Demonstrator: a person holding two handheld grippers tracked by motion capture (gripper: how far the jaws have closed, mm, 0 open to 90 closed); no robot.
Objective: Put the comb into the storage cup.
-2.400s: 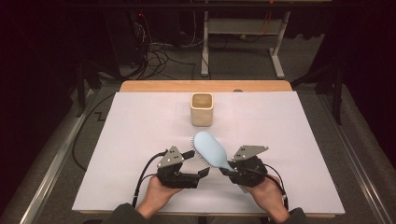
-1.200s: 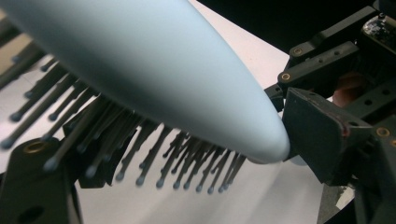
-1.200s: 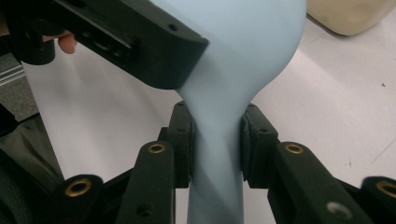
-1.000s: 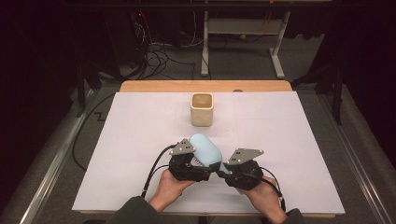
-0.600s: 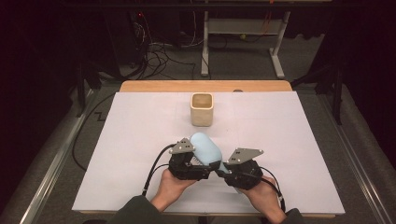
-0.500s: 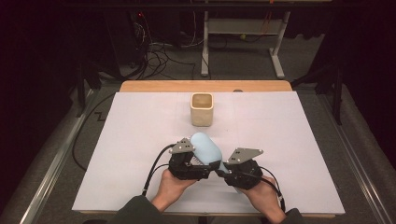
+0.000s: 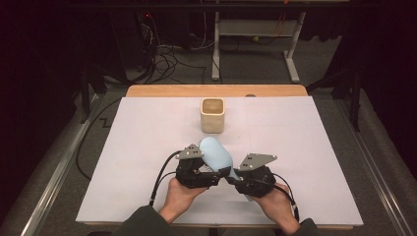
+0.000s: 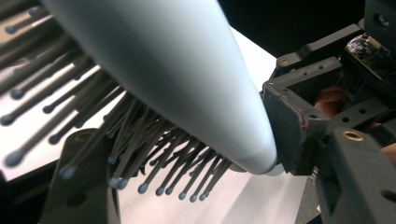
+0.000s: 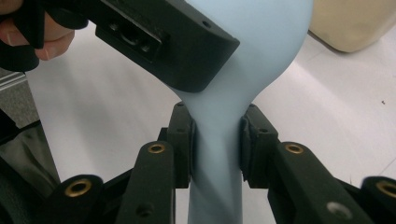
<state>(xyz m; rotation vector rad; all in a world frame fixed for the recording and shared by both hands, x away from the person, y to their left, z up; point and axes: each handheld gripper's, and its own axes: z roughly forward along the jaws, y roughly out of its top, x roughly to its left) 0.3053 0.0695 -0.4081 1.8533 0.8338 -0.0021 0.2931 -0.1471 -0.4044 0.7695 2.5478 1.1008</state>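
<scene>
The left gripper (image 7: 216, 174) sat low on the table (image 7: 147, 128), one jaw against the brush (image 7: 216, 153) head's back, the other among the bristles (image 8: 154, 154); whether it gripped was unclear. The pale blue brush hung between both grippers, head pointing toward the cup (image 7: 213, 115), well apart from it. The right gripper (image 9: 216, 140) was clamped tight on the handle's neck.

White sheet (image 7: 147, 147) over light wooden tabletop (image 7: 216, 90). Grey carpet floor (image 7: 255, 69), black cable tangle (image 7: 162, 54), white metal desk frame (image 7: 253, 29) behind. Dim, dark surroundings.
</scene>
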